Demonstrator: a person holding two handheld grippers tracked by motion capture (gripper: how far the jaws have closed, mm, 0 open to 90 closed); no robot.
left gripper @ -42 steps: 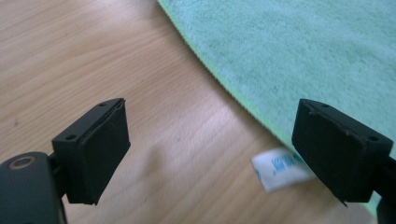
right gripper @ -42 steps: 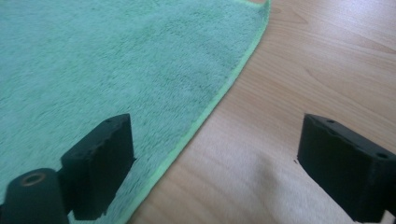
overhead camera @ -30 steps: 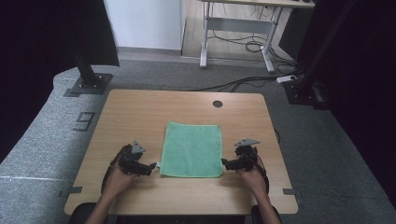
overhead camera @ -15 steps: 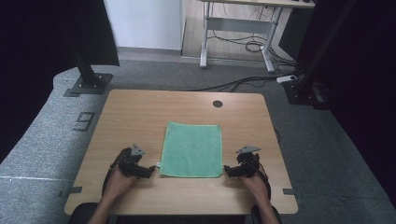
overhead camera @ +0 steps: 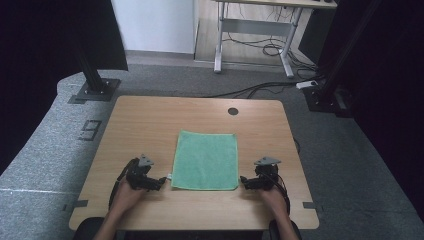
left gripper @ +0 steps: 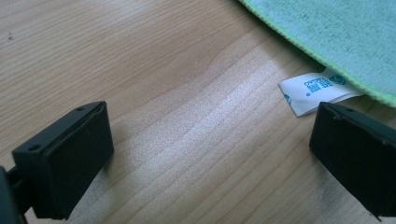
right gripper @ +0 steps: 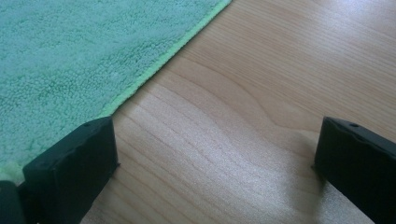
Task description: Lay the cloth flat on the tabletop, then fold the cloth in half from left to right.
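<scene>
A green cloth (overhead camera: 206, 160) lies flat in the middle of the wooden table (overhead camera: 150, 120). My left gripper (overhead camera: 161, 181) rests low on the table just left of the cloth's near left corner, jaws wide apart over bare wood. In the left gripper view the cloth edge (left gripper: 336, 37) and its white label (left gripper: 314, 91) lie just beyond the right jaw. My right gripper (overhead camera: 243, 181) sits at the cloth's near right corner, open. In the right gripper view the cloth (right gripper: 70, 51) reaches the left jaw, with bare wood between the jaws.
A round cable hole (overhead camera: 233, 111) sits near the table's far edge. Grey carpet surrounds the table, with black stand bases (overhead camera: 92, 90) at the far left and far right (overhead camera: 325, 97). A desk frame and cables (overhead camera: 260, 47) stand beyond.
Both grippers have slid a little toward the table's near edge and now sit at the cloth's near corners. The cloth has not moved.
</scene>
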